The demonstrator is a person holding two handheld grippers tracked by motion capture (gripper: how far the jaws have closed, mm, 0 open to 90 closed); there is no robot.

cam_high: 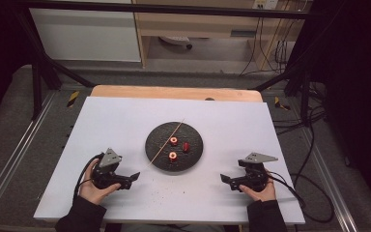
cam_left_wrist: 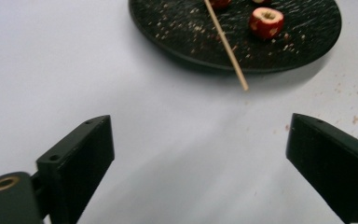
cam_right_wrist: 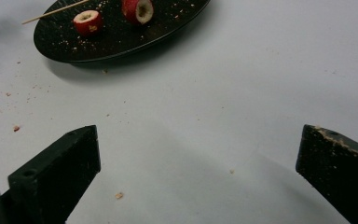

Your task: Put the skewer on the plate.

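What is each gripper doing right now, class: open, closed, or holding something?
Left gripper: open, holding nothing, above the white table.
Right gripper: open, holding nothing, short of the black plate.

Left gripper (cam_left_wrist: 200, 154): two black jaws rise from bottom corners, spread wide, nothing between them. Brass-ringed hole on left jaw mount at bottom left. White table surface (cam_left_wrist: 74, 70) under jaws, bare near them. Dark round plate (cam_left_wrist: 168, 32) far, centre to right, cut off by top edge, dusted with pale crumbs. Wooden skewer (cam_left_wrist: 226, 44) lies slanting across plate, near end past rim over table. Red cored fruit piece (cam_left_wrist: 266, 22) on plate, right of skewer, apart from it. Reddish crumbs (cam_left_wrist: 354, 120) scattered on table at right, near right jaw.
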